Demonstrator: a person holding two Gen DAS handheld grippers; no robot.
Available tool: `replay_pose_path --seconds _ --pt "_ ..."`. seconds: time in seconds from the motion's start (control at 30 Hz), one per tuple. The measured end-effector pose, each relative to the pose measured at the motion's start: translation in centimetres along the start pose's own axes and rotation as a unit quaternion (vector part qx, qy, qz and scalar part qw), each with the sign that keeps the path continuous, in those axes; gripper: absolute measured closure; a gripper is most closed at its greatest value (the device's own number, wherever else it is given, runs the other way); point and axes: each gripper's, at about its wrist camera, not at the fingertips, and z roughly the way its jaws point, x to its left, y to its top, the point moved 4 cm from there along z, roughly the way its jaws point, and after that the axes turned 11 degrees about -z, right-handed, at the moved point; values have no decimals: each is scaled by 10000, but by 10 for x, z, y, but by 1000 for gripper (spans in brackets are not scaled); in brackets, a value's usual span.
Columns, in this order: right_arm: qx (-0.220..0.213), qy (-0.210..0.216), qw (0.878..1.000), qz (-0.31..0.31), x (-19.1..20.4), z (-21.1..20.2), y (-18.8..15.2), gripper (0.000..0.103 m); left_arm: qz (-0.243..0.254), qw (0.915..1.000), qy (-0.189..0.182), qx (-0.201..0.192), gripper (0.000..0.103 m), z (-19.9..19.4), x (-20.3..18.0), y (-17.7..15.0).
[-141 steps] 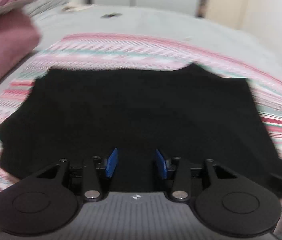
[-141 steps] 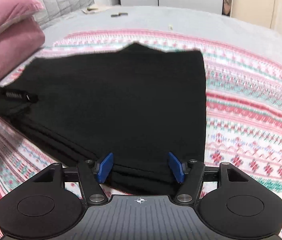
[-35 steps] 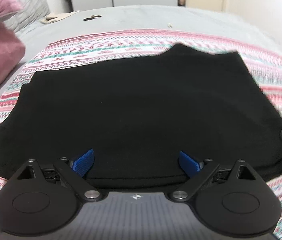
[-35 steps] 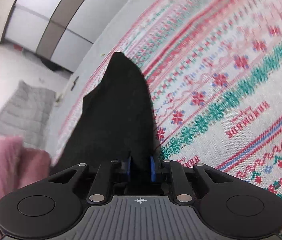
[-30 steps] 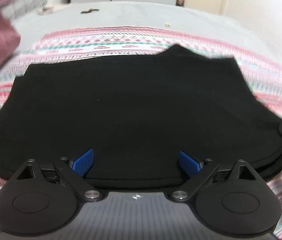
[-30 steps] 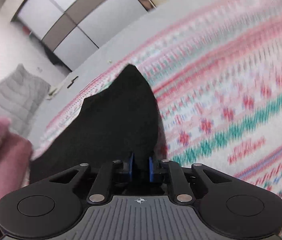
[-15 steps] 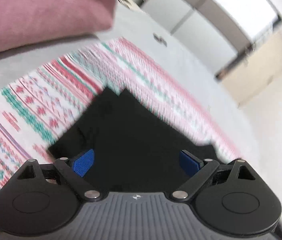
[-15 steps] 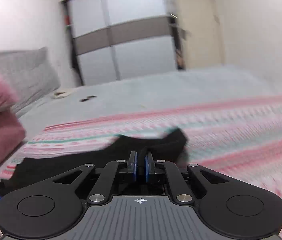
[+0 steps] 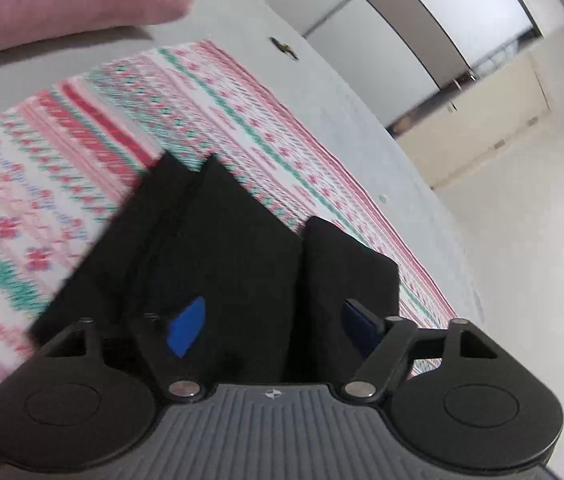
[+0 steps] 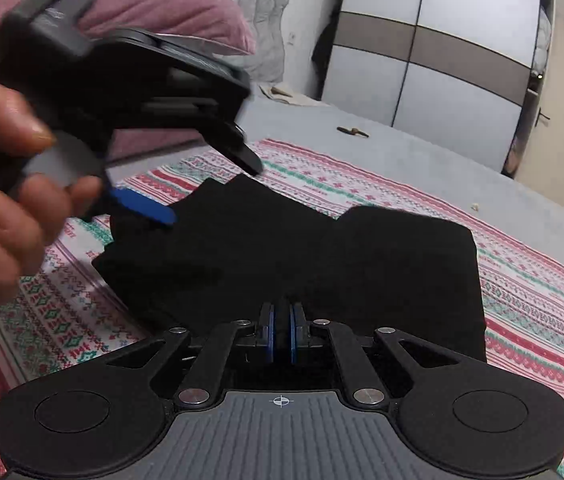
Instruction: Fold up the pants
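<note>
The black pants (image 10: 266, 248) lie partly folded on the patterned blanket (image 10: 321, 184). My right gripper (image 10: 280, 336) is shut on a lifted fold of the pants, with black cloth between its blue pads. My left gripper (image 9: 272, 330) is open, tilted above the left part of the pants (image 9: 218, 248), and a raised fold (image 9: 345, 264) stands between its fingers. It also shows in the right wrist view (image 10: 202, 184), held in a hand (image 10: 6, 192) at the left, blue pad (image 10: 142, 208) just over the cloth.
The red, green and white blanket (image 9: 42, 168) covers a grey bed (image 10: 421, 152). A pink pillow (image 10: 154, 4) lies at the far left, with a grey quilted cushion (image 10: 258, 28) behind. A wardrobe (image 10: 433, 56) stands at the back. A small dark object (image 10: 351, 131) lies on the bed.
My right gripper closed on the pants' right edge and has lifted and carried it over toward the left. My left gripper swung to the left side of the pants and tilted, staying open.
</note>
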Motion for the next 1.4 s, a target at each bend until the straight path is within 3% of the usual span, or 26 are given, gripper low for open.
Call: replay_pose_path --seconds 0.13,0.33,0.43,0.47,0.5,0.6,0.7,0.83,0.87,0.9,0.97,1.13,1.27,1.3,1.4 --pt "-58 17 9999 130 -8 -1 1 96 289 9987 -289 294 5 21 -21 -7" --pt "-237 322 9988 296 -14 -15 -1 96 227 9972 -216 685 8 54 -20 -13" --pt "-253 494 9981 274 -15 -19 -1 96 226 9972 -161 700 43 62 -14 -13" --pt "-262 526 9979 260 -15 -18 0 96 253 9972 -145 685 67 63 -12 -12" --pt "-282 554 9978 240 -15 -19 2 96 271 9974 -125 662 69 63 -9 -11" --pt "-332 653 9971 217 -12 -22 7 96 367 9980 -217 462 69 46 -10 -3" --pt "-375 713 9965 244 -4 -22 12 96 886 9956 -284 139 69 19 -17 10" --pt "-537 1087 9908 597 8 -21 32 96 1623 9862 191 -276 66 -10 -7 31" --pt "-566 1205 9887 694 12 -19 40 96 1602 9859 319 -360 61 -17 0 37" --pt "-577 1328 9862 802 16 -15 46 96 1444 9870 518 -488 46 -26 11 44" --pt "-545 1579 9800 1079 27 -2 58 96 1170 9880 704 -723 32 -43 27 55" --pt "-217 1799 9705 1590 57 31 65 96 945 9848 951 -1103 32 -80 48 70" --pt "-53 1826 9645 1907 72 43 65 96 868 9859 924 -1095 24 -85 48 67" --pt "-36 1822 9639 1940 74 44 63 102 857 9862 937 -1064 24 -84 49 67" --pt "-16 1887 9607 2036 82 47 63 103 833 9869 961 -993 24 -79 50 67"
